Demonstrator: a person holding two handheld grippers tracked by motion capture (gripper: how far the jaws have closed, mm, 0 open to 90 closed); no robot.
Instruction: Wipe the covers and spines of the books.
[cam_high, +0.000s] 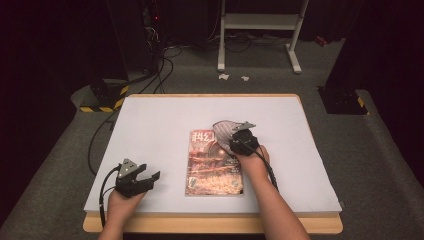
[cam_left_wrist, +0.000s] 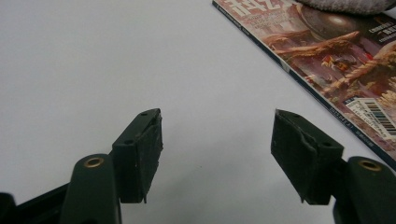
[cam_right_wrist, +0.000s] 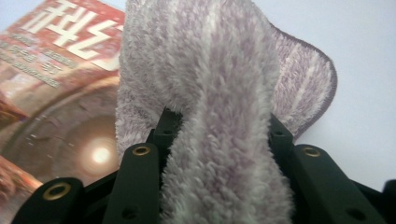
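Observation:
A magazine (cam_high: 214, 162) with a red-orange cover lies flat in the middle of the white-covered table (cam_high: 160, 120). A fluffy grey-lilac cloth (cam_high: 222, 131) rests on its top right corner and spills onto the white sheet. My right gripper (cam_high: 232, 138) is shut on the cloth. In the right gripper view the cloth (cam_right_wrist: 219, 70) is bunched between the two jaws of the gripper (cam_right_wrist: 222, 119), over the magazine (cam_right_wrist: 56, 88). My left gripper (cam_high: 150, 172) is open with nothing between its jaws at the near left. In its own view, the gripper (cam_left_wrist: 218, 116) hovers over bare sheet, left of the magazine (cam_left_wrist: 327, 60).
The table's wooden front edge (cam_high: 210, 225) runs close to the person's forearms. Beyond the table stand a white metal frame (cam_high: 260, 25) and a yellow-black striped base (cam_high: 102, 100), with cables (cam_high: 165, 65) on the grey floor.

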